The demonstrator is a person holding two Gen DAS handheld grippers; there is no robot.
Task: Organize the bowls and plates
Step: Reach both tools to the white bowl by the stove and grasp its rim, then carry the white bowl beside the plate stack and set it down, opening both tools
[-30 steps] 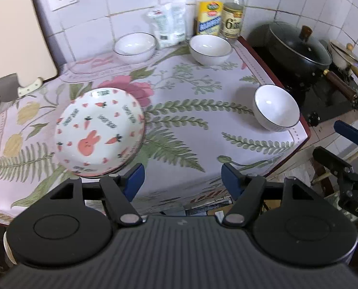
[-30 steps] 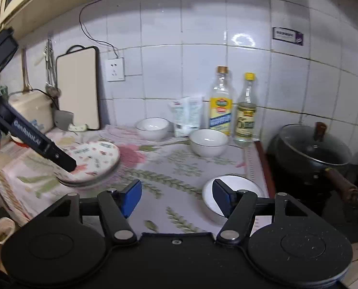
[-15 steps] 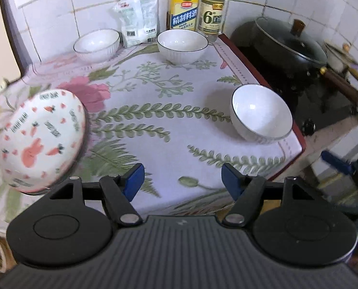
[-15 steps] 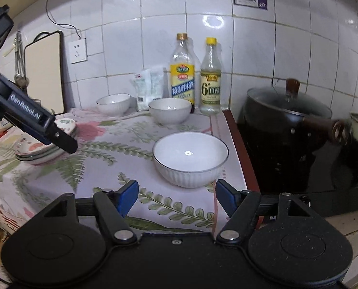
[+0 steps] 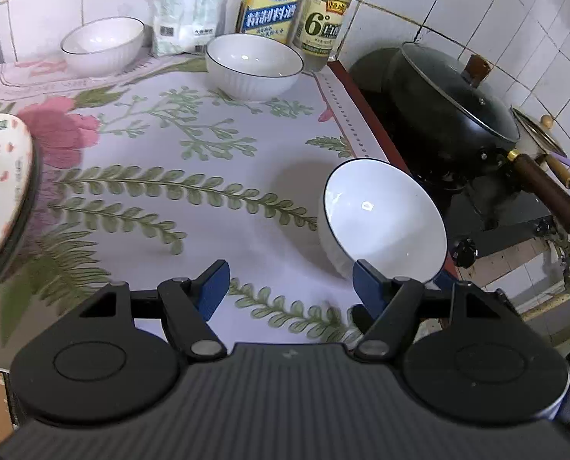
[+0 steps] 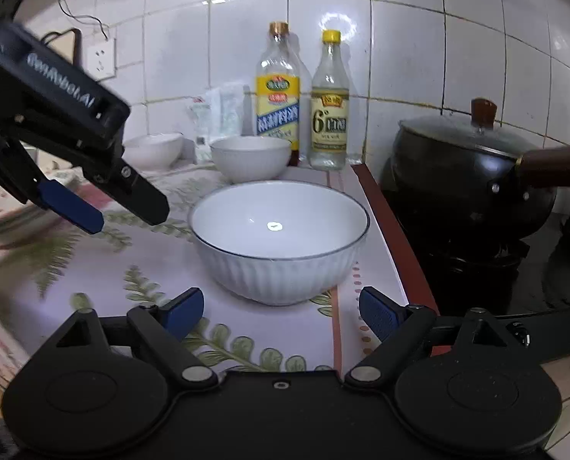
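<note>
Bowl (image 6: 279, 243) sits just ahead of open right tool (image 6: 281, 312).

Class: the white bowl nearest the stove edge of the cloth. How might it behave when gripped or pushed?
The near bowl looks glazed and glossy, so probably slippery. It seems ceramic: likely rigid, breakable. Its narrow base beside the cloth's edge suggests a push could tip it.

white bowl (image 6: 280, 240) just ahead of spread right claw (image 6: 281, 312), left claw (image 6: 105, 207) perhaps open
</note>
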